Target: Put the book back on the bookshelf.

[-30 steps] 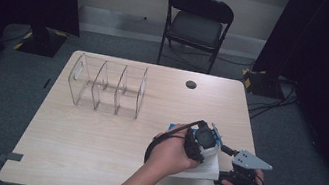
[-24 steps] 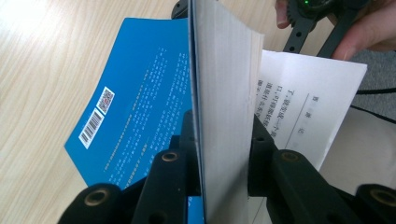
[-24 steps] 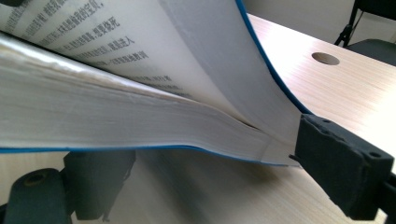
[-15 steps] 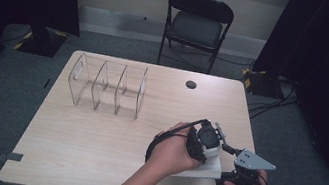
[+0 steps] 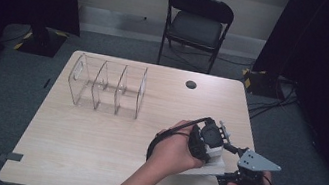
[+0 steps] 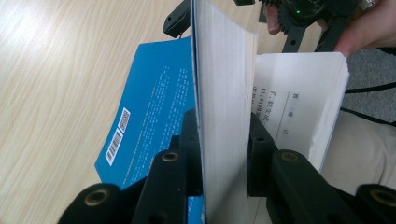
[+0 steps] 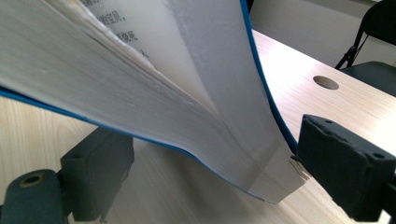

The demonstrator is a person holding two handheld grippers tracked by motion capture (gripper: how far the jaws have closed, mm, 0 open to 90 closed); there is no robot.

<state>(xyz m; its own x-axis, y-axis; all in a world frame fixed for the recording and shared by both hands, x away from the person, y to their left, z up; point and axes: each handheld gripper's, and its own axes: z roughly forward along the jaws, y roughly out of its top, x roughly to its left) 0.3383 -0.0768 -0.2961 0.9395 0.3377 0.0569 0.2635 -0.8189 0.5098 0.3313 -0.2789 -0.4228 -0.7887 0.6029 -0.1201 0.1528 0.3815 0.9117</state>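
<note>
book (image 6: pixel 224 93): blue soft cover, thick white page block, lower part cut off | left gripper (image 6: pixel 224 154) fingers clamp page block between them | right gripper (image 7: pixel 210 158) fingers straddle the fanned corner, grip unclear | pale woodgrain worktop (image 5: pixel 93 141) beneath

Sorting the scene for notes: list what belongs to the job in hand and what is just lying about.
In the job:
- blue-covered book
- left claw, shut on a block of its pages
- right claw at the book's corner

Lying about:
- clear divider rack
- folding chair
</note>
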